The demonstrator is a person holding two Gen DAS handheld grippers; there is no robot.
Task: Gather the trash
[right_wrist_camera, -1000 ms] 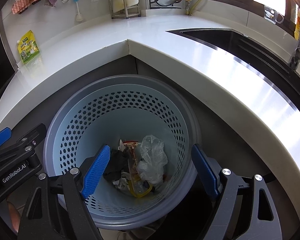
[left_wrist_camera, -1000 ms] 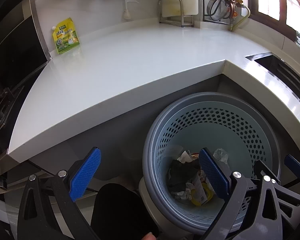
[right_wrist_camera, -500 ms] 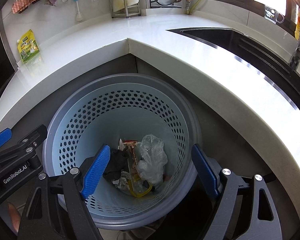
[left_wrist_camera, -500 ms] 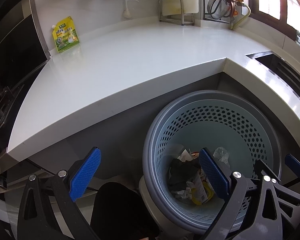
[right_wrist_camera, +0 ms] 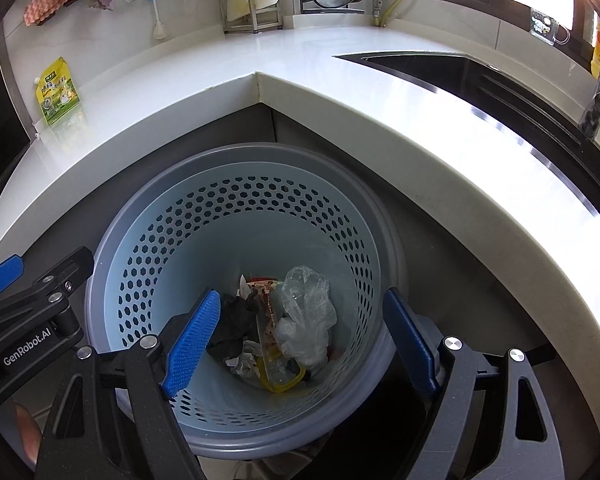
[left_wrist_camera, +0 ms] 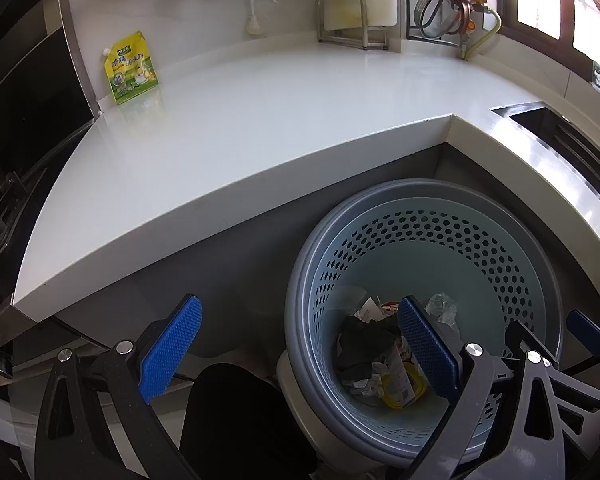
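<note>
While your left gripper and right gripper hover with fingers spread and empty, crumpled wrappers lie inside the perforated waste basket below the surface

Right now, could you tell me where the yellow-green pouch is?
The yellow-green pouch stands on the white counter at its far left, against the back wall, beside the dark panel, in both views.
</note>
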